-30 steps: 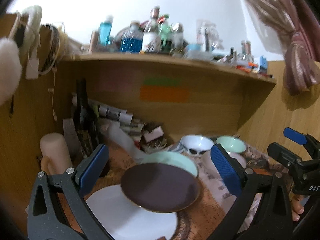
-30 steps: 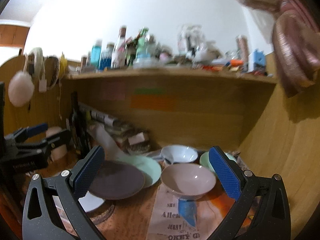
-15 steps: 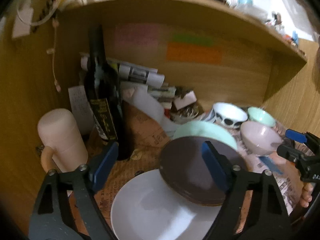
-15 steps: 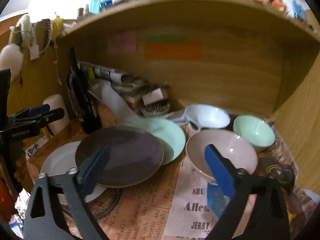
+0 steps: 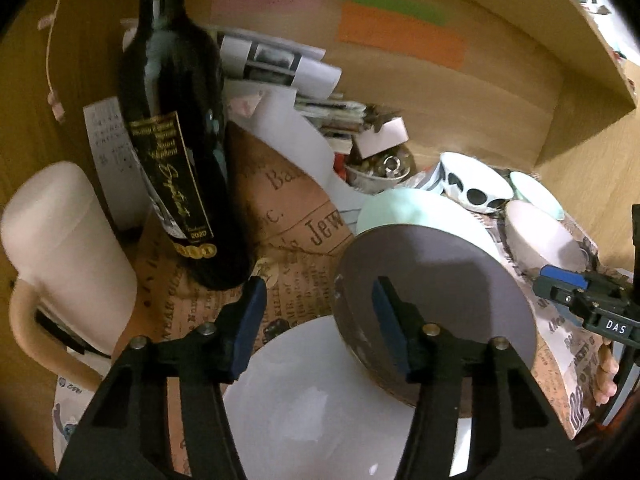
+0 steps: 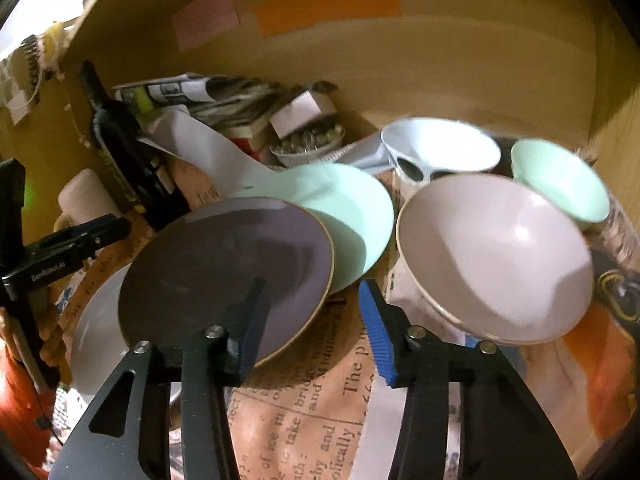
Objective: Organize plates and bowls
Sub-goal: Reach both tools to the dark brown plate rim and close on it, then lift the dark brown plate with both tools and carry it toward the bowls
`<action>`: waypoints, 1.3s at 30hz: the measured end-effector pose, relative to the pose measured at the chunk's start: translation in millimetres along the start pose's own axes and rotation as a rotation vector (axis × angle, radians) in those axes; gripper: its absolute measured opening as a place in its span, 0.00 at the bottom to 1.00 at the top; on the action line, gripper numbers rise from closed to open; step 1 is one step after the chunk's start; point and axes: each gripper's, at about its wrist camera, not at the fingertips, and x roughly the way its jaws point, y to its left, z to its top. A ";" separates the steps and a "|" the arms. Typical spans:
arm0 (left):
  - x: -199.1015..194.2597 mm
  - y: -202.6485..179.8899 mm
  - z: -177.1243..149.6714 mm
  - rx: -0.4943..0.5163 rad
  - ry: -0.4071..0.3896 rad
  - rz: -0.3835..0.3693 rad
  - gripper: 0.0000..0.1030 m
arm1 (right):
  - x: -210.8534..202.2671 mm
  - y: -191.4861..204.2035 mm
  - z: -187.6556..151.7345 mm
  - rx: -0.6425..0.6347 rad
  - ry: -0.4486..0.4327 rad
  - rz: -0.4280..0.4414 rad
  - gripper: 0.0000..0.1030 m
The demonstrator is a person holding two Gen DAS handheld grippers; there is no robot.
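A dark plum plate (image 5: pixel 440 288) (image 6: pixel 224 264) lies tilted over a white plate (image 5: pixel 320 408) (image 6: pixel 96 320) and a mint plate (image 5: pixel 404 208) (image 6: pixel 348 208). My left gripper (image 5: pixel 320 324) straddles the plum plate's left rim; its jaws are closing and the pads are not pressing on it. My right gripper (image 6: pixel 316 324) straddles the same plate's right rim, also closing without contact. To the right stand a pink bowl (image 6: pixel 496 260), a white spotted bowl (image 6: pixel 436 148) and a mint bowl (image 6: pixel 560 176).
A dark wine bottle (image 5: pixel 176 140) and a cream mug (image 5: pixel 60 248) stand at the left. Rolled papers, a small box and a dish of small items (image 6: pixel 308 140) crowd the back wall. A newspaper sheet (image 6: pixel 304 408) covers the desk under a low shelf.
Both grippers came down and forward to the plum plate, tipping downward. Their jaws narrowed from wide open to a partial gap around the plate's rims.
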 end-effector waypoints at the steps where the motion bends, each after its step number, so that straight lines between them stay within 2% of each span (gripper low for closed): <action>1: 4.2 1.4 0.6 -0.003 0.009 -0.003 0.49 | 2.9 -1.1 -0.1 0.002 0.011 0.002 0.34; 9: 17.9 4.4 1.1 -0.011 0.083 -0.060 0.36 | 16.9 -0.9 2.0 -0.005 0.056 -0.012 0.23; 14: 28.1 -0.2 1.5 0.004 0.131 -0.080 0.27 | 24.0 -2.7 2.6 0.005 0.076 -0.005 0.19; 25: 37.9 -3.1 5.1 0.008 0.194 -0.120 0.18 | 31.5 -3.8 5.5 0.021 0.102 0.027 0.21; 30: 45.9 -1.5 8.1 -0.010 0.235 -0.162 0.17 | 34.8 -6.2 6.6 0.041 0.120 0.050 0.22; 39: 45.4 -4.9 6.3 0.012 0.230 -0.155 0.17 | 38.6 -3.6 8.1 0.052 0.122 0.039 0.25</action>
